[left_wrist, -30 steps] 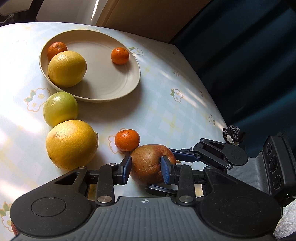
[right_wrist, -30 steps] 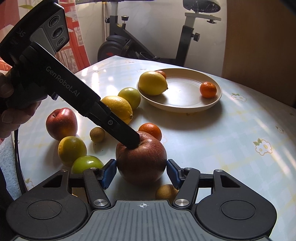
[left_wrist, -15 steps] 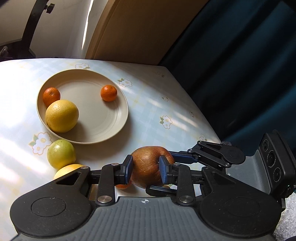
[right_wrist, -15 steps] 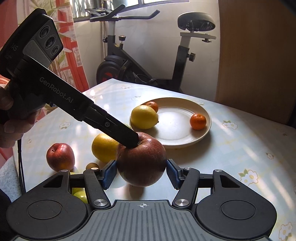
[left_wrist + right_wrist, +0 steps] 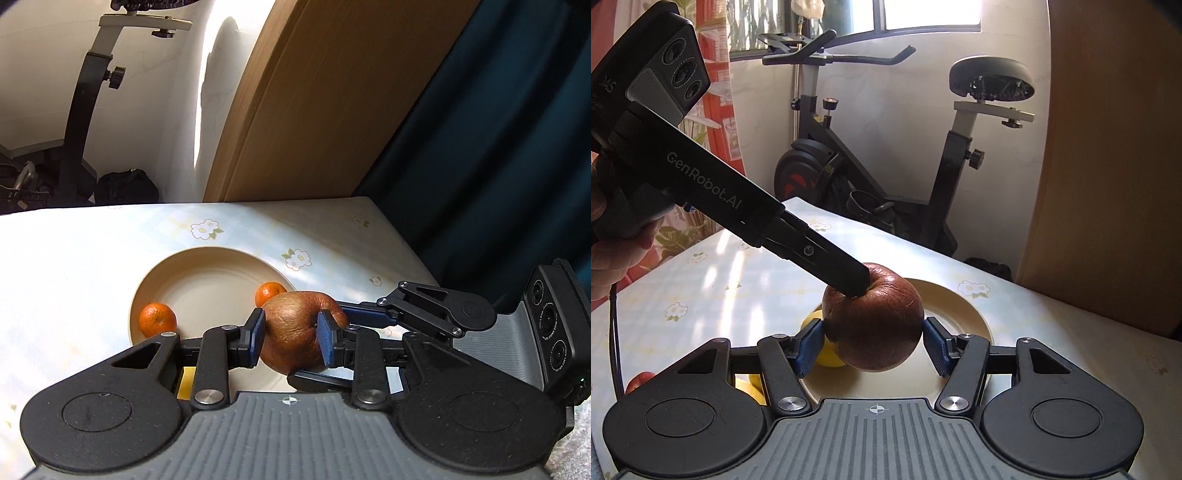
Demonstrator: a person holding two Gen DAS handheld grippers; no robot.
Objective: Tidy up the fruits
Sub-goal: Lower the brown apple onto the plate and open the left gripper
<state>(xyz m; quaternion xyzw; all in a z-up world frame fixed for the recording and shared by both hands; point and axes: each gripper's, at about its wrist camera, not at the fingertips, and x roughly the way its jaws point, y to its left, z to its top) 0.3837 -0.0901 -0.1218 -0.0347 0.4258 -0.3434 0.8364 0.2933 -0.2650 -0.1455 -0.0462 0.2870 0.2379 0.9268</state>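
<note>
A wrinkled brown-red apple (image 5: 291, 332) hangs in the air above the near part of the beige plate (image 5: 207, 295), held from two sides. My left gripper (image 5: 291, 334) is shut on it, one pad in the stem hollow and one on the outside. In the right wrist view the apple (image 5: 875, 325) sits between the blue pads of my right gripper (image 5: 873, 343), which touch its flanks. The left gripper's fingers (image 5: 846, 277) come down onto its top from the upper left. Two mandarins (image 5: 157, 319) (image 5: 269, 291) lie on the plate, and a lemon (image 5: 812, 319) shows behind the apple.
A red apple (image 5: 639, 380) and a yellow fruit (image 5: 753, 389) lie on the flowered tablecloth (image 5: 713, 280) at the lower left. An exercise bike (image 5: 886, 177) stands behind the table. A wooden panel (image 5: 314, 110) and a dark curtain (image 5: 498, 147) border the far right.
Both grippers have risen with the apple between them and carried it from the table toward the plate. The loose fruits in front have dropped out of the left wrist view.
</note>
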